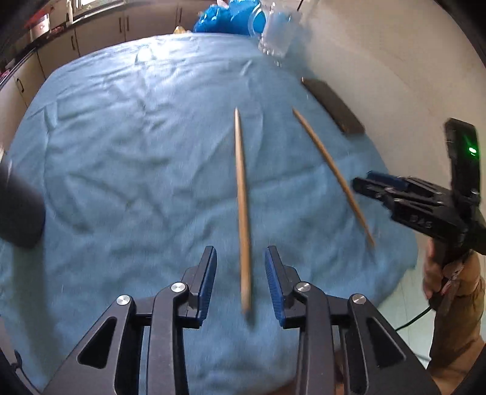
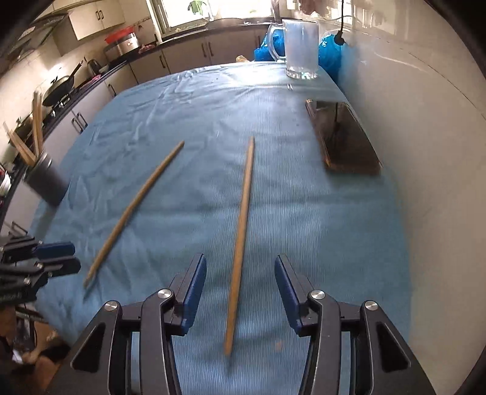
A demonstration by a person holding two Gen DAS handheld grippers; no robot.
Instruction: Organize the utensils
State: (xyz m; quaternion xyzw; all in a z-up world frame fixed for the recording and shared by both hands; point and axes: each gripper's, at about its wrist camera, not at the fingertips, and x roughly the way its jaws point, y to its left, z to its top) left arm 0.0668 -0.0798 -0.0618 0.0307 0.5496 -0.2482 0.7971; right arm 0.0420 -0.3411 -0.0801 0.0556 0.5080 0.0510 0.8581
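Two wooden chopsticks lie on the blue cloth. My left gripper (image 1: pixel 241 275) is open, its jaws on either side of the thick end of one chopstick (image 1: pixel 242 197). The other chopstick (image 1: pixel 331 170) lies to its right, beside my right gripper (image 1: pixel 364 182). In the right wrist view my right gripper (image 2: pixel 240 291) is open, its jaws on either side of that chopstick (image 2: pixel 241 231). The first chopstick (image 2: pixel 136 206) lies to the left, near my left gripper (image 2: pixel 63 258). A dark cup (image 2: pixel 45 179) at the left edge holds several chopsticks.
A glass mug (image 2: pixel 300 45) stands at the far end of the table by the white wall. A dark flat phone-like slab (image 2: pixel 343 142) lies at the right edge. Blue bags (image 1: pixel 231 15) sit beyond the table. Kitchen counters run along the left.
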